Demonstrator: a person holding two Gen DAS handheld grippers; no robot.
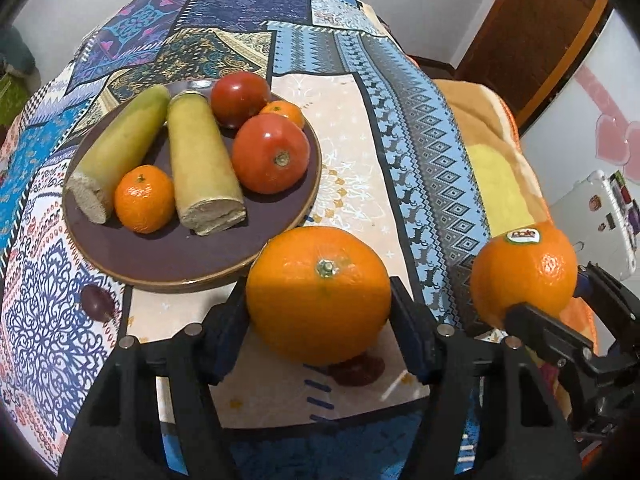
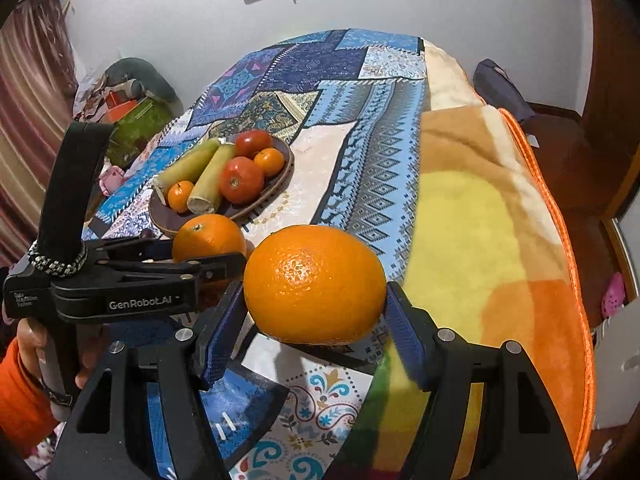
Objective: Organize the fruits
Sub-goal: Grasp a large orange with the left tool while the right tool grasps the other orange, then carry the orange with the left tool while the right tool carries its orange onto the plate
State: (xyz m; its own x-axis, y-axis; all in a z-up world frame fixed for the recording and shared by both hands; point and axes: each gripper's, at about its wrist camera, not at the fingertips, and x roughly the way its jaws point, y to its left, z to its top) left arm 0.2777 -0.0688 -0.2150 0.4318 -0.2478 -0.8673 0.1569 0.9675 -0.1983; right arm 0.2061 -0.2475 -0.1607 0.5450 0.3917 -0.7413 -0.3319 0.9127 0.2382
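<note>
Orange fruit fills both tongs: left tongs (image 1: 318, 300) pinch one orange (image 1: 318, 294) at lower centre, right tongs (image 2: 314, 296) pinch another (image 2: 314, 284). Smooth rind could slip; the plate (image 1: 168, 256), upper left, looks crowded.

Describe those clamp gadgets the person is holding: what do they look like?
Both are black plastic. The left gripper has white "GenRobot.AI" lettering, a black-and-white braided cord and an upright black handle, held by a hand in an orange sleeve. The right gripper has blue textured pads and silver screws.
</note>
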